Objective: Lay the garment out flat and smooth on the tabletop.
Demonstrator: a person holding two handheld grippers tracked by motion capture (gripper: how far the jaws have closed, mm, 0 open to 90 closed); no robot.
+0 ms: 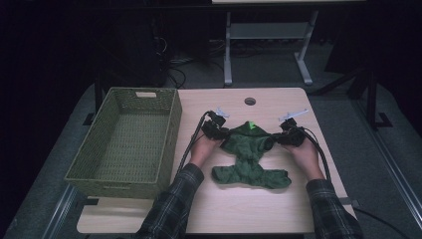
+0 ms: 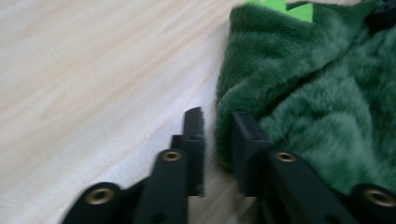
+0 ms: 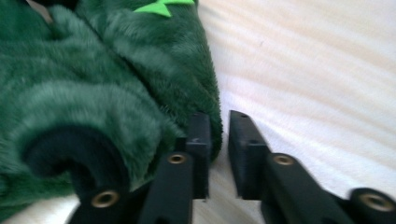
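Note:
A dark green fuzzy garment (image 1: 250,155) with a bright green tag (image 1: 252,124) lies crumpled at the middle of the wooden table (image 1: 259,209). My left gripper (image 1: 217,130) is at the garment's left edge. Its jaws stand close together, with the fleece edge (image 2: 225,135) in the narrow gap of the left gripper (image 2: 217,122). My right gripper (image 1: 287,135) is at the garment's right edge. The right gripper (image 3: 220,122) has its jaws nearly together on the fleece edge (image 3: 215,119), beside a rolled cuff (image 3: 70,149). Both hands rest low on the table.
A woven green basket (image 1: 171,134) stands on the left part of the table, its right wall close to my left forearm. A round cable hole (image 1: 250,101) sits near the far edge. Bare tabletop lies in front of the garment. White desk legs (image 1: 228,50) stand beyond the table.

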